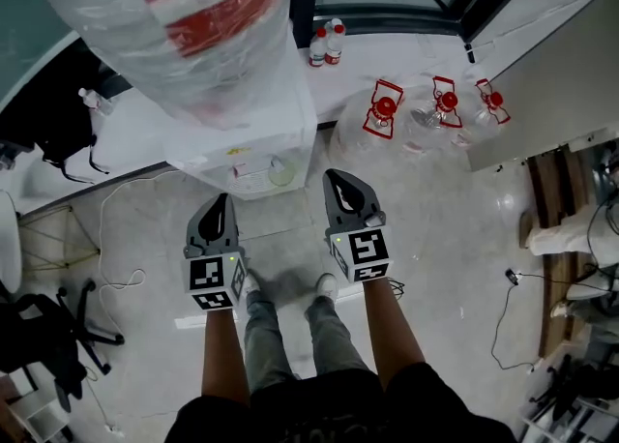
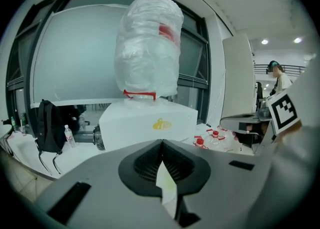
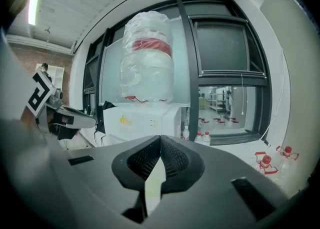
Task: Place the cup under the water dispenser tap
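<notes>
Hovering before water dispenser (image 1: 253, 141): left tongs (image 1: 225, 199) and right tongs (image 1: 335, 177) both closed tip to tip, nothing held. Cup (image 1: 281, 172) just ahead, between both tips, seemingly already in tap recess. Probably light, thin-walled, crushable: pinch side wall gently. Recess cramped under wrapped bottle (image 1: 184, 25); jugs (image 1: 385, 108) beyond right tongs; manoeuvring room on near side.

Crinkly shiny plastic wrap (image 1: 116, 6) on water bottle (image 1: 208, 20) at 11 o'clock, smooth white plastic dispenser (image 1: 253, 136), glossy pale floor (image 1: 455, 228), soft grey cloth trousers (image 1: 261, 325)
</notes>
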